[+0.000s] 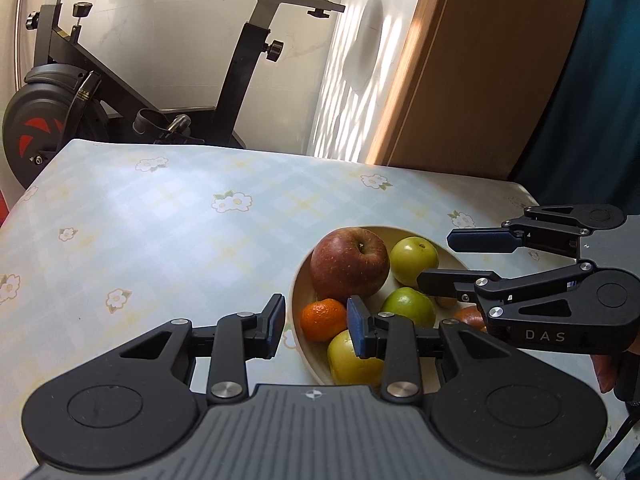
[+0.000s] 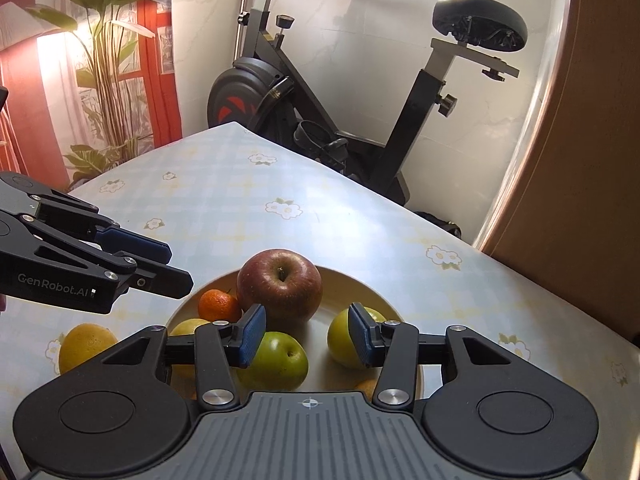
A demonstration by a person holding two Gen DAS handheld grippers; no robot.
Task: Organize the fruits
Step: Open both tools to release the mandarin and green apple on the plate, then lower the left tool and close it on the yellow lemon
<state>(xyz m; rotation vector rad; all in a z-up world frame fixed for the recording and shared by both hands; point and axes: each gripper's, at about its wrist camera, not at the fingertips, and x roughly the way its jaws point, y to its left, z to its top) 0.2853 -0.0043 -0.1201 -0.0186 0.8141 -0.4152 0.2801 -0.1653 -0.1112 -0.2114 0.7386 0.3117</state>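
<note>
A cream bowl (image 1: 300, 280) (image 2: 360, 280) on the floral tablecloth holds a red apple (image 1: 349, 266) (image 2: 280, 288), a small orange (image 1: 323, 319) (image 2: 218, 304), green apples (image 1: 414, 256) (image 2: 276, 362) and a yellow-green apple (image 1: 348, 360). My left gripper (image 1: 316, 326) is open and empty, just above the bowl's near rim by the orange. My right gripper (image 2: 306, 334) (image 1: 440, 258) is open and empty, hovering over the bowl above the green apples. A yellow fruit (image 2: 86, 346) lies on the table left of the bowl.
A black exercise bike (image 1: 100, 92) (image 2: 340, 120) stands behind the table's far edge. A wooden panel (image 1: 480, 80) is at the right. A potted plant (image 2: 108, 80) and red curtain stand far left. The tablecloth (image 1: 160, 220) stretches left of the bowl.
</note>
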